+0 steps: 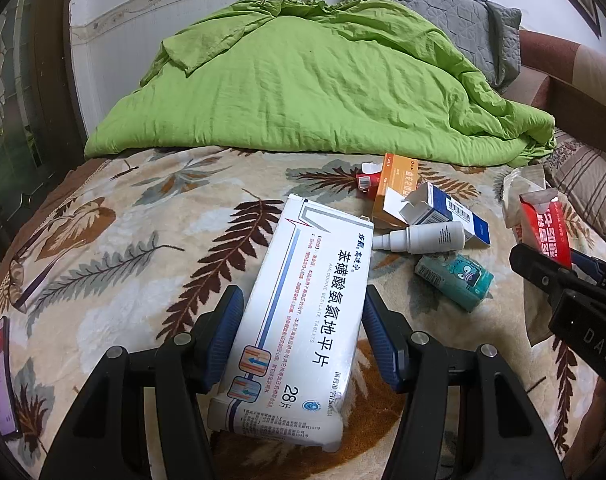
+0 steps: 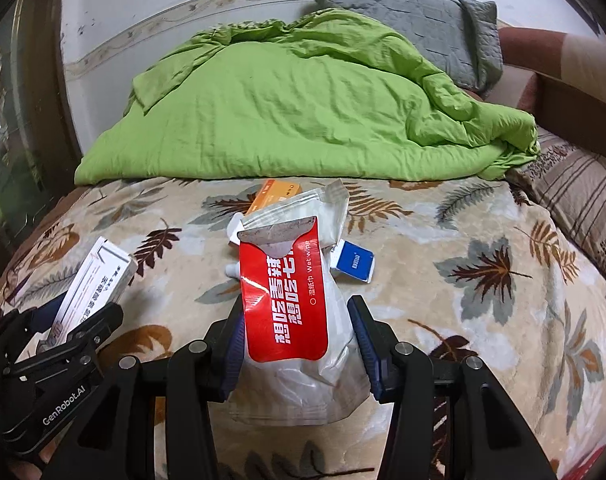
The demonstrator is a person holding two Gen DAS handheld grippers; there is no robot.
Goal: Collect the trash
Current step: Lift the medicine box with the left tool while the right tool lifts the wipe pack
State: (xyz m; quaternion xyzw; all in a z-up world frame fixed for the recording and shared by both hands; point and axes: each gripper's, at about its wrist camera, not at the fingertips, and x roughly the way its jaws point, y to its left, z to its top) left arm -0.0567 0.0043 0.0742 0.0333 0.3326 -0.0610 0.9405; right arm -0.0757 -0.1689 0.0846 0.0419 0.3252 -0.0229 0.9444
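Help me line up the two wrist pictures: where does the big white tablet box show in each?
Left wrist view: the white tablet box fills the lower centre, between the left gripper fingers.
Right wrist view: the same box sits at the lower left edge, seen side-on in that gripper.
Shared landmark: the green quilt heaped at the back of the bed.

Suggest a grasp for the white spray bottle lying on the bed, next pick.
Probably grip the white spray bottle across its round body, coming from above with jaws straddling its width. It lies on its side, nozzle pointing left, with the blue-and-white box close behind, so a side approach looks crowded.
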